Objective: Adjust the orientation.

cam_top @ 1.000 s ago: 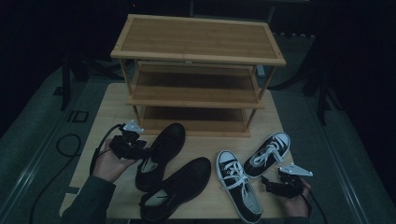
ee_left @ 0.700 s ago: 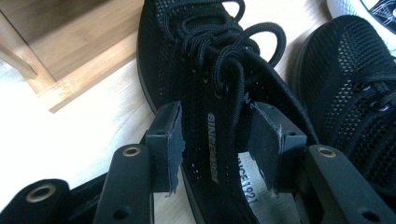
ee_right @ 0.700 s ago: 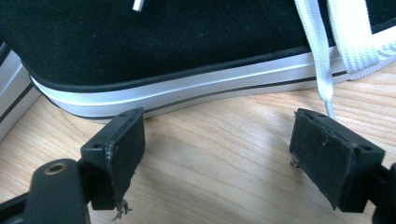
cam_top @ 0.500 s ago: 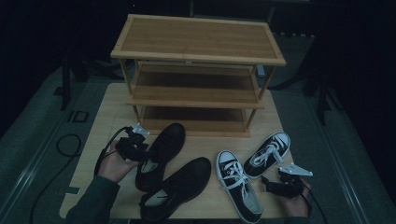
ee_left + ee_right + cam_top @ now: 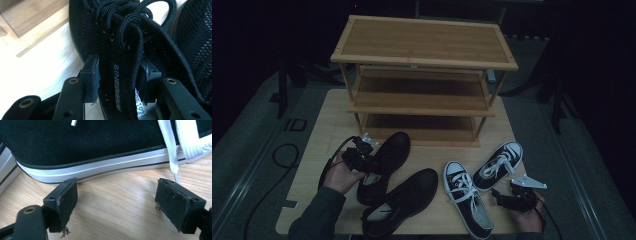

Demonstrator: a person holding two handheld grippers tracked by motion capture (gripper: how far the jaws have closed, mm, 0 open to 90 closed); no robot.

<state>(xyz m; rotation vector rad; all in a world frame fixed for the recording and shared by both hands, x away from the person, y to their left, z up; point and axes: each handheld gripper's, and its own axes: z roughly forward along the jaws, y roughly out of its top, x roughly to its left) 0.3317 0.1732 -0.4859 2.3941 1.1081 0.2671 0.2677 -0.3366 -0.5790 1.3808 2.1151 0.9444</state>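
Left gripper view has the left gripper (image 5: 116, 80) closing round the tongue of the black shoe (image 5: 112, 37) on the worktop (image 5: 45, 65) by the rack, pads not yet pressing. Gripping that soft tongue alone could let the shoe swing or slip; the right gripper (image 5: 125, 205) hangs released beside the sneaker (image 5: 82, 142)

The shoe (image 5: 120, 50) between the left claw (image 5: 117, 77) pads is black mesh with black laces and white lettering. By the right claw (image 5: 115, 202), the sneaker (image 5: 87, 145) is black with white sole and laces. The bench (image 5: 120, 207) is pale wood.
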